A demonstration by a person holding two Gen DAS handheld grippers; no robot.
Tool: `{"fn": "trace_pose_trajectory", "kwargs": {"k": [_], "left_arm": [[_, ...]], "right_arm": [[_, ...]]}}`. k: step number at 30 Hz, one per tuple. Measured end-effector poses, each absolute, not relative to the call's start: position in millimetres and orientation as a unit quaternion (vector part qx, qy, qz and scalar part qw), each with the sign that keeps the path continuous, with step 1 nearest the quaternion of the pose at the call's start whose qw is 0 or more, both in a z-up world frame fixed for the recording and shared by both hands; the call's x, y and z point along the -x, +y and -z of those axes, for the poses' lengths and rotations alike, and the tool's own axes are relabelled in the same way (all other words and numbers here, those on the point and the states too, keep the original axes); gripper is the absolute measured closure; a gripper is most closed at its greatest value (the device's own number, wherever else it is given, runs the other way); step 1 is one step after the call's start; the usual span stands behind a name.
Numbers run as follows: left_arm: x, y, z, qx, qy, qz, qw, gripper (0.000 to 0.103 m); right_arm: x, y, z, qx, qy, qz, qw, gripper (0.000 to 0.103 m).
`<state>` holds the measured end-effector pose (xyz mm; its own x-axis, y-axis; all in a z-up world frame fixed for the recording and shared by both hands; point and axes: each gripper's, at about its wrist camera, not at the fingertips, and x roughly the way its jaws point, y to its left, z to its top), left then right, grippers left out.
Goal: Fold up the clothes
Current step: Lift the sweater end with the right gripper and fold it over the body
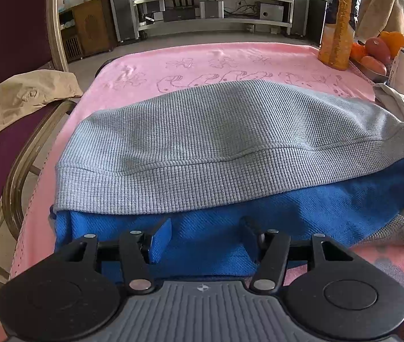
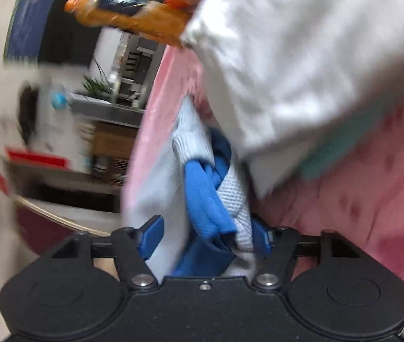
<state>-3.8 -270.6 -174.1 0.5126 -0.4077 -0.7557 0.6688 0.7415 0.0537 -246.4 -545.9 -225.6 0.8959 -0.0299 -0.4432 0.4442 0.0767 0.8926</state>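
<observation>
Held the left gripper (image 1: 206,235) half open over the blue garment (image 1: 202,213), right gripper (image 2: 206,235) apart around bunched cloth (image 2: 216,199), grip unclear.

Grey waffle-knit garment (image 1: 230,142), ribbed hem band, same grey. Under it a plain royal-blue garment (image 1: 202,228). Table cover (image 1: 150,65) pink with darker pink line drawings. Far right: orange bottle (image 1: 337,28), dark blue label. Fruit (image 1: 378,48) red and orange. Left: chair (image 1: 10,28) maroon, dull gold frame; tan cloth (image 1: 22,97) on its seat. Right-wrist view, blurred: white cloth (image 2: 301,57) with a teal edge; gripper fingers (image 2: 152,236) blue on black bodies.
</observation>
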Motion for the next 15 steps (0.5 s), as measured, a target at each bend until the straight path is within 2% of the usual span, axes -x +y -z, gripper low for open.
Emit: {"fn": "trace_pose_trajectory", "kwargs": {"k": [3, 5, 9, 11, 14, 15], "left_arm": [[2.8, -270.4, 174.2, -0.169, 0.382, 0.315, 0.852, 0.046], [3.4, -270.8, 174.1, -0.169, 0.382, 0.314, 0.853, 0.046], [3.0, -270.1, 173.8, -0.169, 0.381, 0.314, 0.853, 0.046], [1.9, -269.4, 173.5, -0.167, 0.382, 0.314, 0.853, 0.046], [-0.6, -268.1, 172.8, -0.164, 0.383, 0.314, 0.853, 0.046], [-1.3, -267.1, 172.4, -0.163, 0.383, 0.313, 0.854, 0.046]], "right_arm": [[246.0, -549.1, 235.7, -0.709, 0.132, 0.121, 0.682, 0.044], [239.8, -551.9, 238.3, -0.72, 0.127, 0.109, 0.673, 0.041], [229.3, -543.5, 219.8, -0.618, 0.155, 0.224, 0.738, 0.036], [221.6, -541.7, 212.9, -0.591, 0.151, 0.241, 0.755, 0.029], [214.0, -545.9, 215.1, -0.588, 0.145, 0.273, 0.747, 0.03], [215.6, -547.2, 219.4, -0.598, 0.138, 0.283, 0.737, 0.039]]}}
